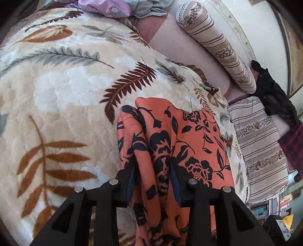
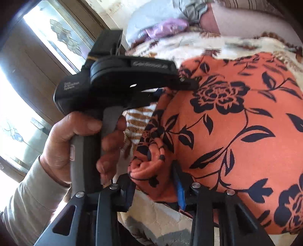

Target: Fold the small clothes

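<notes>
Two grippers are at work, each pinching the same orange garment with black flowers (image 2: 236,117). Seen through its own camera, the left gripper (image 1: 153,181) has its blue-padded fingers (image 1: 175,181) closed on a bunched, gathered edge of the cloth, which hangs down between them. The right gripper (image 2: 155,184) likewise clamps a rolled-up corner, and its view shows the left tool held in the person's left hand (image 2: 75,140) just beside it, so both grips sit close together on one side of the garment. The rest of the cloth drapes over a cream leaf-print blanket (image 1: 62,90) spread on the bed. I judge the step in hand to be carrying an edge over to make a fold; to do it well, the two grips should move apart enough to draw the edge taut, travel level with each other, and lay the cloth down flat before letting go, since bunched fabric will crease unevenly. Counted: one orange garment, one blanket, two striped bolsters (image 1: 215,43) near the wall, one dark garment (image 1: 272,90) beyond them, and a loose pile of lilac and grey clothes (image 1: 121,7) at the far end.
</notes>
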